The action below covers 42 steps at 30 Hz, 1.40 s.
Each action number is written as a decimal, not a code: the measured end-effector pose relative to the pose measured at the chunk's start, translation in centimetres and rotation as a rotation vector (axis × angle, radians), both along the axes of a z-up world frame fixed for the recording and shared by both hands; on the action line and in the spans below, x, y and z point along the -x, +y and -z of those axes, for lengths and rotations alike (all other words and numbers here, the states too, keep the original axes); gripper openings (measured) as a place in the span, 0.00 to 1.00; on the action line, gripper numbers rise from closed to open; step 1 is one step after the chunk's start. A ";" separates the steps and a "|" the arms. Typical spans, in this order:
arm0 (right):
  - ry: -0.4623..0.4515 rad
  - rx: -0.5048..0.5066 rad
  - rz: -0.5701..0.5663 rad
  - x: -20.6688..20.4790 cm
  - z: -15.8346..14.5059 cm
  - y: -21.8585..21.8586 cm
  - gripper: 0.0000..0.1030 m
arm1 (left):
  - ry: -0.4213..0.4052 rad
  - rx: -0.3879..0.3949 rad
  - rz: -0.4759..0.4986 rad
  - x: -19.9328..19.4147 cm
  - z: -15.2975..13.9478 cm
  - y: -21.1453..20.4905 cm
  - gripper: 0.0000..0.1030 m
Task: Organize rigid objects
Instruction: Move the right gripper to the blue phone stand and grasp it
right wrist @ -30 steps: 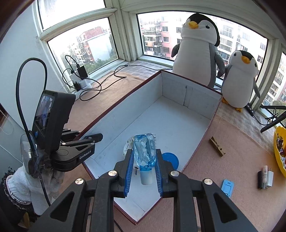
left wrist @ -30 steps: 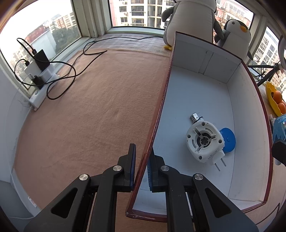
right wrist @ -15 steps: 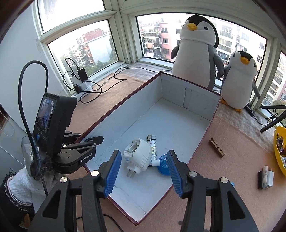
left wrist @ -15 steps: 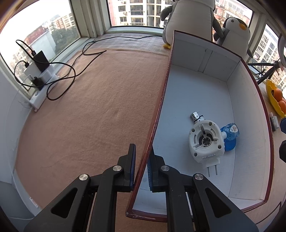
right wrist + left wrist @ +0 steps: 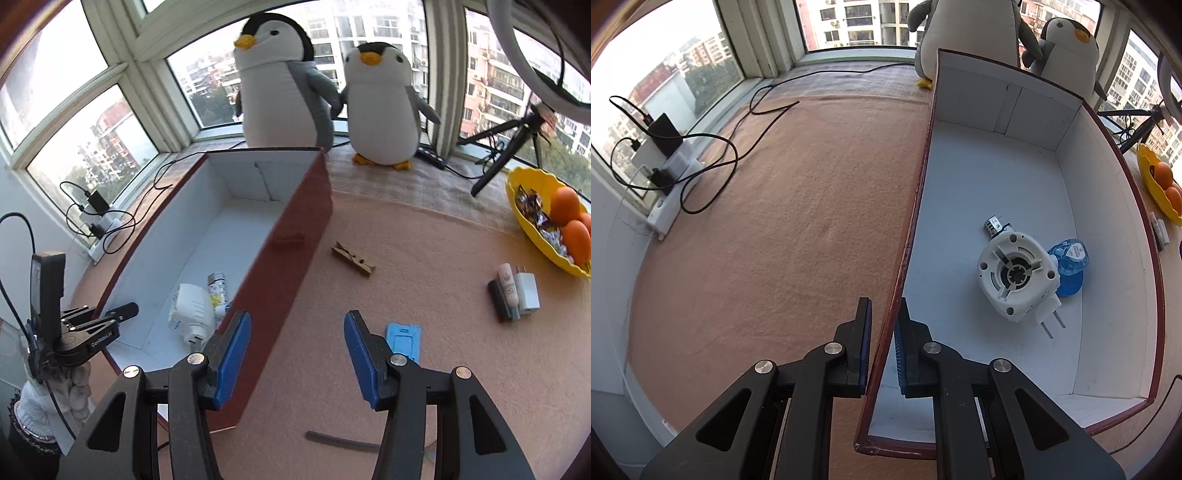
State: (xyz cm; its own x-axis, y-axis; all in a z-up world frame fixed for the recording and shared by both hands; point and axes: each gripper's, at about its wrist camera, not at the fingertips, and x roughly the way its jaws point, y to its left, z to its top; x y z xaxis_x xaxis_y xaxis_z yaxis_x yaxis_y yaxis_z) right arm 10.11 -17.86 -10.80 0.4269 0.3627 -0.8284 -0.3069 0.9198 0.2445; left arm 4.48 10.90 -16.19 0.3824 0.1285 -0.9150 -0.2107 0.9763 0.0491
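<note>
The box (image 5: 1008, 192) is long and open on top, with white inner walls and a dark red rim and outer side, and it stands on the pinkish brown cloth (image 5: 783, 229) that covers the surface. Inside it, near its close end, lies a white plug-in device (image 5: 1017, 275) with two metal prongs; a small blue bottle (image 5: 1069, 258) lies touching it on the right side, and a small printed tube (image 5: 995, 225) lies just behind it. The left gripper (image 5: 882, 345) points steeply down and is closed on the left wall of the box, one blue pad outside and one inside, so the thin wall is pinched between them. In the right wrist view a hand in a white glove (image 5: 37, 406) holds this gripper beside the box. The right gripper (image 5: 297, 356) also points down, over the cloth just to the right of the box; its jaws stand well apart and hold nothing. Just beyond its right finger lies a light blue flat case (image 5: 404, 341). Farther on the cloth are a wooden clothespin (image 5: 352, 258), and a group of a white charger (image 5: 528, 291), a small tube and a dark block lying together. A yellow bowl (image 5: 532, 225) with oranges is at the far right, and two toy penguins (image 5: 280, 81) stand behind the box by the window.
</note>
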 end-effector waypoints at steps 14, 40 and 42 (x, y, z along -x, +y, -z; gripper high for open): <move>0.167 0.032 0.169 -1.3 5.7 -6.0 0.47 | 0.023 -0.013 0.061 -0.3 -0.2 -0.6 0.10; 0.181 0.276 0.120 -2.5 9.7 -2.4 0.32 | 0.013 -0.023 0.119 -0.7 -0.7 -1.1 0.16; 0.177 0.277 0.115 -2.4 9.8 -2.4 0.32 | 0.010 -0.022 0.116 -0.6 -0.7 -1.1 0.16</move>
State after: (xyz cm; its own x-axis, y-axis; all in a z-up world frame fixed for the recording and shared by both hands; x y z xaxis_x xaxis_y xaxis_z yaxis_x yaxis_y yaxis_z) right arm 12.52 -20.24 -20.62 0.2932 0.0713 -0.9534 -0.1722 0.9848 0.0207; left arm 5.13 9.78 -15.47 0.3864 0.1043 -0.9164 -0.0957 0.9928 0.0727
